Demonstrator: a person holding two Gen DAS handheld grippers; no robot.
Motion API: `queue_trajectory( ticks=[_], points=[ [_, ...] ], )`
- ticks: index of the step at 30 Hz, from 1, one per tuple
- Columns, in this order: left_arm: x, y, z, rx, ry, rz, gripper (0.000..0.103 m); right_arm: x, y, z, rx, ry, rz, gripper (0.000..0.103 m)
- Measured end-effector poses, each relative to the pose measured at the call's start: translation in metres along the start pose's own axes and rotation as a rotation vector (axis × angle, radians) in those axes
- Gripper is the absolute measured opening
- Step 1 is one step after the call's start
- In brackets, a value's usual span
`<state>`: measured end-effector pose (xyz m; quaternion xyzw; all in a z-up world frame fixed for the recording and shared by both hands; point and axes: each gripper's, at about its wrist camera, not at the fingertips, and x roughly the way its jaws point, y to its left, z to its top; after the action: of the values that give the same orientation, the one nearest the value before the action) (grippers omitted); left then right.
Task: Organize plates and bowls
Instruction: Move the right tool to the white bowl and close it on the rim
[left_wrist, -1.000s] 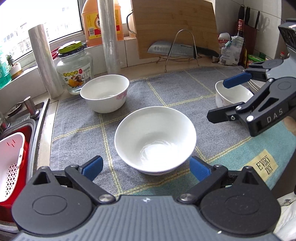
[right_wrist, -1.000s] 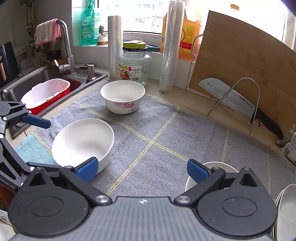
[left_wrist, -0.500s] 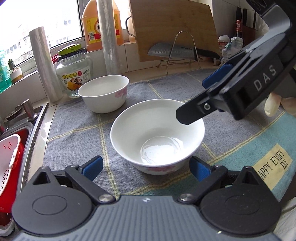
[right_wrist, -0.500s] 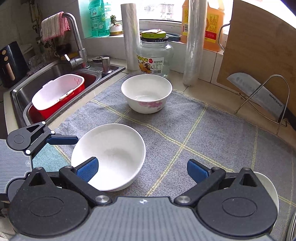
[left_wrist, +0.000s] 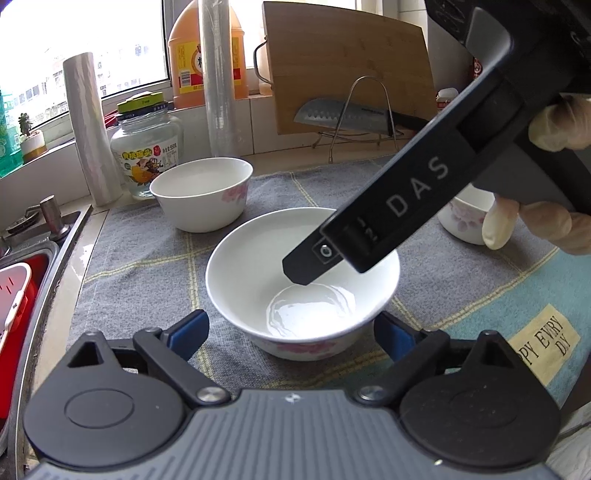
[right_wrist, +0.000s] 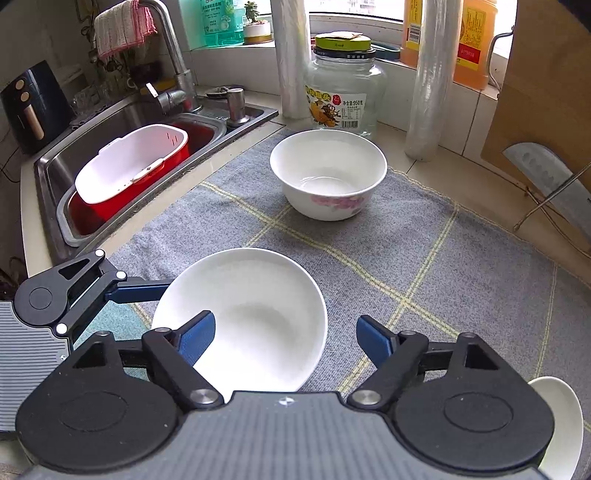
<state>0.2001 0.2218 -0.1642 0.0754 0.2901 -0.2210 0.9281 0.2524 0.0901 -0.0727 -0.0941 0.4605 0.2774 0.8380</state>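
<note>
A white bowl with pink flowers (left_wrist: 258, 273) sits on the grey mat between the fingers of my left gripper (left_wrist: 291, 334). Its jaws are closing around the bowl, and a gap still shows at each pad. My right gripper (right_wrist: 284, 338) hangs over the same bowl (right_wrist: 251, 306), jaws closing. Its left finger (left_wrist: 306, 266) dips inside the bowl and its right pad stays clear outside the rim. A second flowered bowl (right_wrist: 328, 173) stands farther back. A third bowl (left_wrist: 465, 221) is half hidden at the right.
The sink (right_wrist: 122, 114) at the left holds a red and white basket (right_wrist: 129, 166). A glass jar (right_wrist: 343, 92), two film rolls and an oil bottle line the sill. A cutting board (left_wrist: 347, 62) and a knife on a wire rack (left_wrist: 347, 114) stand behind.
My right gripper swung left from the third bowl to over the near bowl and lowered one finger into it. Both grippers' jaws have narrowed. The left gripper barely moved.
</note>
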Motion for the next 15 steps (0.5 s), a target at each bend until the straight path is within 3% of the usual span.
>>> queue_trajectory(
  ticks=[9,15],
  points=[
    [0.0009,-0.0015,0.0038,-0.005,-0.010,-0.013,0.090,0.0077,0.0019,0.0048,-0.032,0.024,0.025,0.073],
    [0.0025,-0.0019,0.0053,-0.003,-0.010,-0.014,0.090,0.0102,-0.0028,0.0069,-0.022,0.022,0.039,0.073]
  ],
)
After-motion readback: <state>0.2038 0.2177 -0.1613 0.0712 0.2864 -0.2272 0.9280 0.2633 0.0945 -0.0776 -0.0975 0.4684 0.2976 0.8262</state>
